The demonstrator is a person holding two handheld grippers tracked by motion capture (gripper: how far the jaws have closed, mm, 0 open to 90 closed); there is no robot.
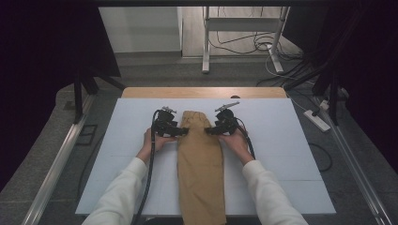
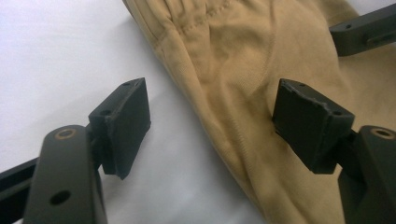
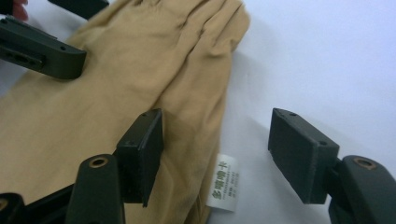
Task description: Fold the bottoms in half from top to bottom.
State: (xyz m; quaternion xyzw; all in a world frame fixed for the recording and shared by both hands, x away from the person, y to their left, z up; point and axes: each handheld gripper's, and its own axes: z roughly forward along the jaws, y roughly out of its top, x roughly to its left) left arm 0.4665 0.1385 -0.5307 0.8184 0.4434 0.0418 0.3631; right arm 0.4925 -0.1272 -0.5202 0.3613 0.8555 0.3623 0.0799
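Tan folded trousers (image 1: 201, 164) lie lengthwise down the middle of the white board (image 1: 281, 154), gathered waistband at the far end. My left gripper (image 1: 182, 131) is at the garment's left edge near the waistband, open; in the left gripper view (image 2: 212, 123) the cloth edge (image 2: 243, 60) runs between the jaws, one pad on cloth, the other over bare board. My right gripper (image 1: 210, 131) is at the right edge, open. In the right gripper view (image 3: 219, 149) the fabric (image 3: 116, 70) and a white care label (image 3: 222, 183) lie between the jaws.
The board rests on a wooden table top (image 1: 202, 92). Aluminium rails (image 1: 56, 168) run along both sides. Beyond the table stand a metal frame (image 1: 206, 42), floor cables (image 1: 263, 44) and a power strip (image 1: 317, 120). The trousers' legs hang over the near edge.
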